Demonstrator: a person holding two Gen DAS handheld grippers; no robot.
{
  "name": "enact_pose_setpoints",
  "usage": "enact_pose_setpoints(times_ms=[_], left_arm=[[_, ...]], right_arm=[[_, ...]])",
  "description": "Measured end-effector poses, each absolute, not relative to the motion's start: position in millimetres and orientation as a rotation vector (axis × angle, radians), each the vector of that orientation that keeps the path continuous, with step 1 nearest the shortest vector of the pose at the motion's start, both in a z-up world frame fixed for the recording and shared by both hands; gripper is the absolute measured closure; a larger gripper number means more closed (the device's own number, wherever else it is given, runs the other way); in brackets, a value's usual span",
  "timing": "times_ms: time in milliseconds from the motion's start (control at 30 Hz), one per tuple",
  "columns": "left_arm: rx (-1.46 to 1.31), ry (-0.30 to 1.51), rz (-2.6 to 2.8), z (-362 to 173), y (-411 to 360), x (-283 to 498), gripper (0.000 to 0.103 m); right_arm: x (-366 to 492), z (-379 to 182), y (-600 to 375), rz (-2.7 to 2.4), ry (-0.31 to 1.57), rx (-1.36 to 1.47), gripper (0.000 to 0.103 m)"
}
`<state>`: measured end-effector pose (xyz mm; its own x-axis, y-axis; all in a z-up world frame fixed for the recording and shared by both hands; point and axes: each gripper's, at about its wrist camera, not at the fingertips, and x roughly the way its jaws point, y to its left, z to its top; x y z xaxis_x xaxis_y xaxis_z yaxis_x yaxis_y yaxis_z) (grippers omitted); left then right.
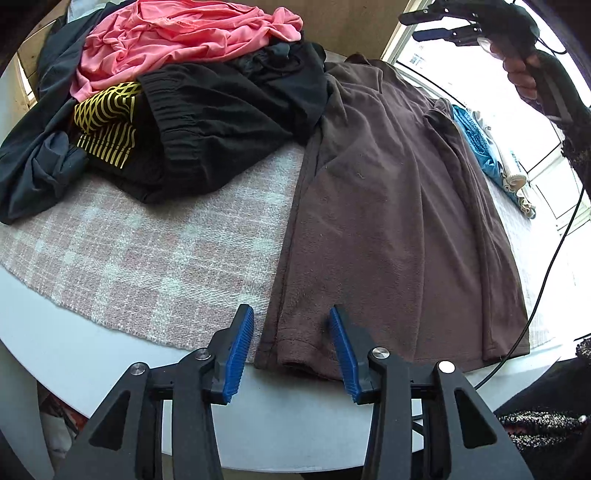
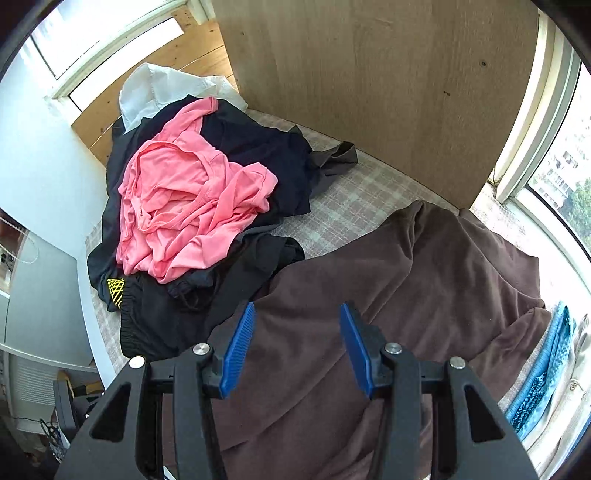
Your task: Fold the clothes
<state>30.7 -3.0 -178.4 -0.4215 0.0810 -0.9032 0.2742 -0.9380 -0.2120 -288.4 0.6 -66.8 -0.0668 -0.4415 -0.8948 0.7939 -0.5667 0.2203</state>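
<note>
Work surface: white table (image 1: pixel 74 354) w/ pink-and-white plaid cloth (image 1: pixel 155 258) spread over it; wood panel (image 2: pixel 369 92) stands at the far edge, windows to the right.

1. Brown garment (image 1: pixel 388 221) – largest item. You have it laid lengthwise on the right half of the cloth, near hem at the table's near edge, far end reaching toward the wood panel. Surface mostly flat, long wrinkles running near-to-far. Right wrist view: it fills the near field (image 2: pixel 406 295).

2. Unfolded pile, far left. Black garment (image 1: pixel 221 122) w/ ribbed waistband sits at the pile's near side, touching the brown garment's left edge. Dark item w/ yellow line print (image 1: pixel 107 125) lies to its left. Pink top (image 1: pixel 177 40) lies crumpled on top of the pile; white garment (image 2: pixel 159 88) at the far end, seen in right wrist view only.

3. Folded stack, right of the brown garment: teal item (image 1: pixel 476 147) on a pale one, just beside its right edge.

4. Left gripper (image 1: pixel 291 354): released, blue pads apart, low at the near edge. The brown garment's near left hem corner lies between the pads; contact – cannot tell.

5. Right gripper (image 2: pixel 295 350): released, pads apart, nothing between them, held above the brown garment. Left wrist view shows it raised at far right (image 1: pixel 439 26), your hand (image 1: pixel 521 74) around the handle; a cable (image 1: pixel 546 266) hangs from it.
</note>
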Motion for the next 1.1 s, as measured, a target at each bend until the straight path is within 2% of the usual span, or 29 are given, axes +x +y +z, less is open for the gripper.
enact_pose_setpoints(times_ms=[33, 67, 167, 267, 433, 600, 900, 1000, 1100], left_arm=[[1.626, 0.471, -2.517, -178, 1, 30, 0.072], [1.629, 0.458, -2.537, -178, 3, 30, 0.089], [1.627, 0.467, -2.572, -178, 4, 30, 0.092], [1.616, 0.519, -2.583, -176, 0, 31, 0.094], [1.621, 0.516, -2.603, -174, 1, 30, 0.094], [1.623, 0.514, -2.623, -174, -1, 31, 0.094], [1.615, 0.508, -2.651, -173, -4, 36, 0.094], [1.607, 0.501, -2.664, -171, -3, 37, 0.094], [1.598, 0.493, -2.677, -170, -3, 39, 0.094]], right_arm=[[-296, -72, -8, -1.773, 0.409, 1.352, 0.055], [-304, -80, -17, -1.768, 0.408, 1.397, 0.055], [-324, -108, -42, -1.733, 0.370, 1.560, 0.055], [-331, -137, -63, -1.667, 0.314, 1.719, 0.055], [-337, -166, -85, -1.731, 0.401, 1.828, 0.055], [-353, -180, -94, -1.778, 0.379, 1.937, 0.055], [-342, -205, -117, -1.789, 0.602, 1.976, 0.054], [-335, -203, -114, -1.798, 0.614, 1.943, 0.054], [-335, -201, -104, -1.790, 0.536, 1.974, 0.054]])
